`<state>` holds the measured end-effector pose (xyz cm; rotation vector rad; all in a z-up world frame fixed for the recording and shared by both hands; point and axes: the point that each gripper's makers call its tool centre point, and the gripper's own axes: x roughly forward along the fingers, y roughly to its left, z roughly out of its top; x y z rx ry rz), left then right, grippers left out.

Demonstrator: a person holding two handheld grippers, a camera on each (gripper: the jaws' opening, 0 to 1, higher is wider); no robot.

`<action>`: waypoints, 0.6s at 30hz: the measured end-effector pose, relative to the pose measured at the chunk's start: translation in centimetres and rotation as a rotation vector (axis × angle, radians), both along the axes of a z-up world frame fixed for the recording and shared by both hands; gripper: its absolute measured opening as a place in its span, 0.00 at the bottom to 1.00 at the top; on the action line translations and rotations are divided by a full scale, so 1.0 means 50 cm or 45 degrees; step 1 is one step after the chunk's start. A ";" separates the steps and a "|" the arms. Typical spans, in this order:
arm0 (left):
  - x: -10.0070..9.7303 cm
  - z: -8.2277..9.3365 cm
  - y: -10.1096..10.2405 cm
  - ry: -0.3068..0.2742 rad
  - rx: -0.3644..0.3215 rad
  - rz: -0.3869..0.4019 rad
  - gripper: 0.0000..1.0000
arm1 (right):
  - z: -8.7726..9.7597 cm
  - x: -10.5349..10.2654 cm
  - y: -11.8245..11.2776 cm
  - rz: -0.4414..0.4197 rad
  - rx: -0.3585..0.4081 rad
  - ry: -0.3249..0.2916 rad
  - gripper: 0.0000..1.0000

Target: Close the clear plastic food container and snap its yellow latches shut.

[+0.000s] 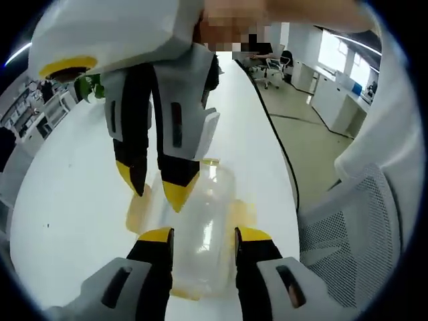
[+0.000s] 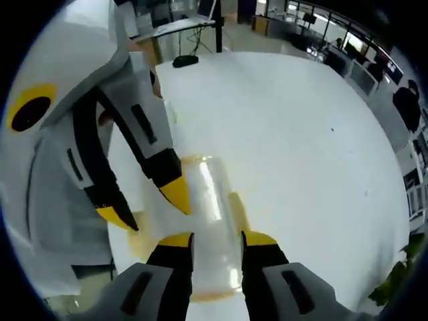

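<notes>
Now both grippers are working over the clear container [image 1: 200,221] lying on the white desk [image 1: 73,194].

Left gripper [image 1: 202,235] is holding its fingers [image 1: 155,235] parted, straddling the container's near end without visibly squeezing it. Right gripper [image 2: 217,238] is likewise spreading its fingers [image 2: 261,239] across the opposite end. Yellow latches [image 1: 244,212] are sticking out from the container's sides. Whether anything is inside the container cannot be told. Beside the desk, a mesh chair [image 1: 354,221] is standing.
</notes>
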<state>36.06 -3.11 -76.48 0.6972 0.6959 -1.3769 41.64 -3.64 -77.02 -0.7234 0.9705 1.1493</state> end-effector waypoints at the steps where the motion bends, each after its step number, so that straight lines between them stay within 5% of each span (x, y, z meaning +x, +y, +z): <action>1: -0.001 -0.001 0.000 0.001 0.001 -0.001 0.37 | -0.001 0.003 0.000 0.002 -0.003 0.000 0.26; 18: -0.026 -0.019 -0.014 -0.070 0.033 -0.032 0.44 | -0.020 0.026 0.002 0.039 -0.028 0.040 0.31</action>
